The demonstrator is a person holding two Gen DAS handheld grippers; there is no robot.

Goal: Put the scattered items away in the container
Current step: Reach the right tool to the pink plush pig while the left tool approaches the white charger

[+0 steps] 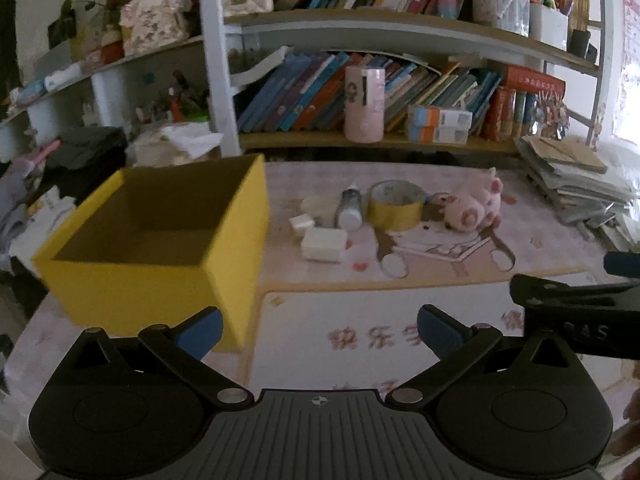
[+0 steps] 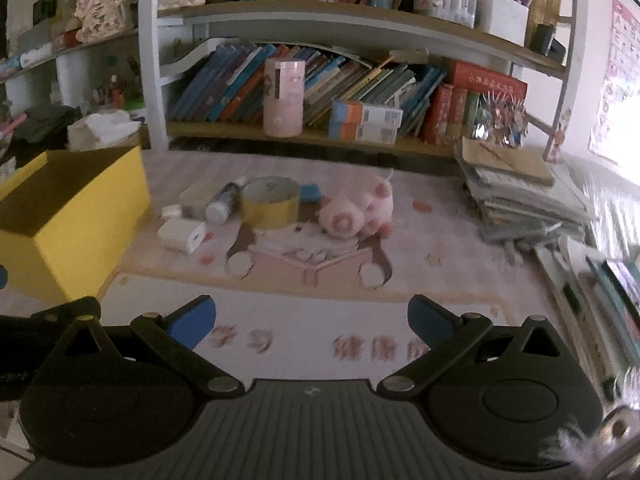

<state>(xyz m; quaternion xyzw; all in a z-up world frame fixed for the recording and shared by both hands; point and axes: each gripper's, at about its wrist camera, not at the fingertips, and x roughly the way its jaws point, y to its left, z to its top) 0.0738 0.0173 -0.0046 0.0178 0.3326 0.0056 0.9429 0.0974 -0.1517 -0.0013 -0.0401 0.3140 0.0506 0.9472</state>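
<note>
An open yellow box [image 1: 160,264] [image 2: 68,216] stands empty on the left of the pink desk mat. To its right lie a white block [image 1: 323,243] [image 2: 180,236], a small white piece [image 1: 301,222], a small bottle [image 1: 349,209] [image 2: 224,201], a yellow tape roll [image 1: 395,206] [image 2: 270,202] and a pink plush pig [image 1: 474,204] [image 2: 358,210]. My left gripper [image 1: 320,330] is open near the mat's front edge, with nothing between its fingers. My right gripper [image 2: 312,322] is open too, short of the pig. The right gripper's body [image 1: 580,312] shows in the left wrist view.
A bookshelf [image 2: 320,80] full of books runs along the back, with a pink cylinder [image 1: 365,105] on its low shelf. A stack of papers [image 2: 520,196] lies at the right. Clutter and tissues [image 1: 176,144] sit behind the box.
</note>
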